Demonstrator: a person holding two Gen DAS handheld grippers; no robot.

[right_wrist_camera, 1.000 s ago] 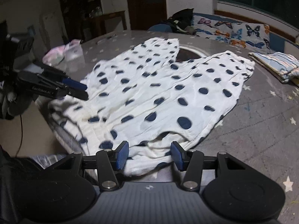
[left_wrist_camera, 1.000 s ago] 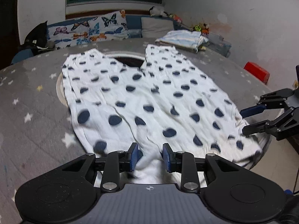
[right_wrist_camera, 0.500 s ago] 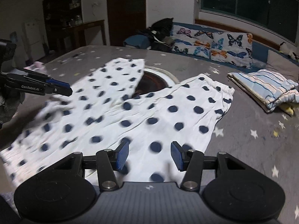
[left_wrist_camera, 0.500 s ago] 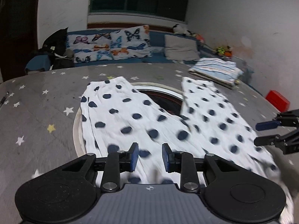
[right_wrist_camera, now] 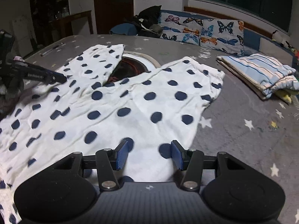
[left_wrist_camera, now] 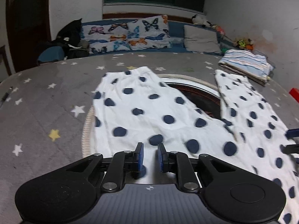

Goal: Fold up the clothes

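Note:
White trousers with dark blue dots lie spread flat on the grey starred tabletop, legs pointing away; they also show in the right wrist view. My left gripper is open and empty, its pads a small gap apart, over the left leg near the waist. My right gripper is open and empty over the right leg's near part. The left gripper also shows in the right wrist view; the right gripper's tips show at the left wrist view's right edge.
A folded striped cloth lies at the far right of the table, also in the right wrist view. A round inset shows between the legs. A red box sits at the right edge. A sofa with butterfly cushions stands behind.
Both grippers have moved forward from the waist edge over the trousers' legs, staying open and empty. The trousers lie as before.

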